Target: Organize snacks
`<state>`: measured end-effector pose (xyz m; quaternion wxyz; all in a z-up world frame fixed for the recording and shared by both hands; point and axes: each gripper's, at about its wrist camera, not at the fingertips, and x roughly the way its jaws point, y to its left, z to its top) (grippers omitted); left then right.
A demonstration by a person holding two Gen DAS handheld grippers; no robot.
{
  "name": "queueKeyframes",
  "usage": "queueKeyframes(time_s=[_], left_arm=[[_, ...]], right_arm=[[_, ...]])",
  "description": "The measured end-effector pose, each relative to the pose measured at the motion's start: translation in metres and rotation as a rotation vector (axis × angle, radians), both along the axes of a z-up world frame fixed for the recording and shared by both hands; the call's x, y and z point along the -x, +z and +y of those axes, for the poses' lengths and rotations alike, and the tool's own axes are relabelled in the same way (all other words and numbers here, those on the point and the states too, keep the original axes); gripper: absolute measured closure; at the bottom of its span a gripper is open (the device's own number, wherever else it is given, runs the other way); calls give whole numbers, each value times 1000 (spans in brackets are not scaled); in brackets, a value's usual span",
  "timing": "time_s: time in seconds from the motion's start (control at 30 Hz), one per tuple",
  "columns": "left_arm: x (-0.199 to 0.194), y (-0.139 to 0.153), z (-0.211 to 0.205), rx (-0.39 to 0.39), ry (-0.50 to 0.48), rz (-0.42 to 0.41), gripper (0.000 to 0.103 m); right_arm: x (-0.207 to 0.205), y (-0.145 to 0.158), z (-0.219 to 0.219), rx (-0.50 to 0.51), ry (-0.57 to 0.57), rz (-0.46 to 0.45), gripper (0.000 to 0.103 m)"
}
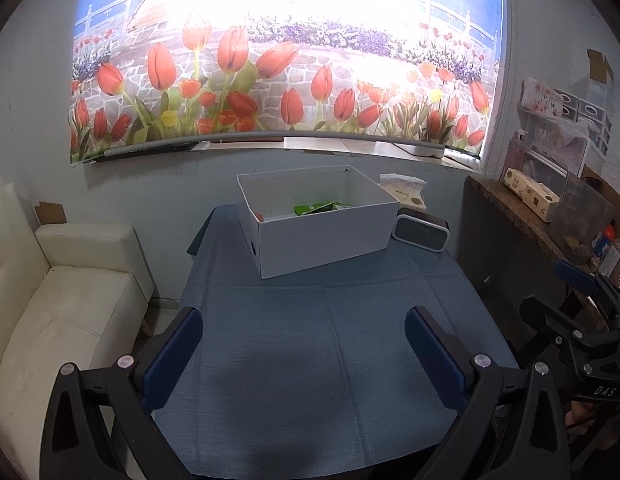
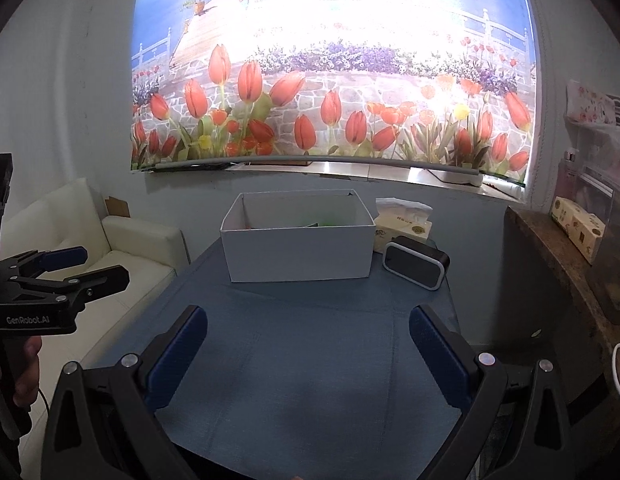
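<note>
A white open box (image 1: 322,236) stands at the far end of the blue-covered table (image 1: 310,360); it also shows in the right wrist view (image 2: 298,256). Inside it lie green snack packets (image 1: 318,209) and something orange (image 1: 259,216); only a green edge (image 2: 330,223) shows in the right wrist view. My left gripper (image 1: 304,330) is open and empty above the near part of the table. My right gripper (image 2: 308,330) is open and empty, also well short of the box. Each gripper shows at the edge of the other's view, the right one (image 1: 582,312) and the left one (image 2: 86,268).
A tissue box (image 2: 404,228) and a black speaker (image 2: 416,266) sit right of the white box. A white sofa (image 1: 70,312) stands left of the table. A cluttered wooden shelf (image 1: 550,208) is at the right. A tulip blind (image 1: 270,80) hangs behind.
</note>
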<state>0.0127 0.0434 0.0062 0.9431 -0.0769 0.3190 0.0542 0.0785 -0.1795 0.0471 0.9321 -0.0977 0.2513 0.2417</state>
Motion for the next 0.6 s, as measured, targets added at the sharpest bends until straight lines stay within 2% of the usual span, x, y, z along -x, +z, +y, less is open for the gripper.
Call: queueKeyframes(time_s=[0.13, 0.5, 0.6], left_arm=[[1, 2, 1, 11, -8, -1, 0], [0, 4, -5, 17, -21, -5, 0], [1, 5, -4, 19, -14, -7, 0]], right_arm=[[2, 4, -1, -16, -12, -12, 0], [-3, 3, -4, -27, -8, 50, 0], [-3, 3, -4, -14, -24, 41, 0]])
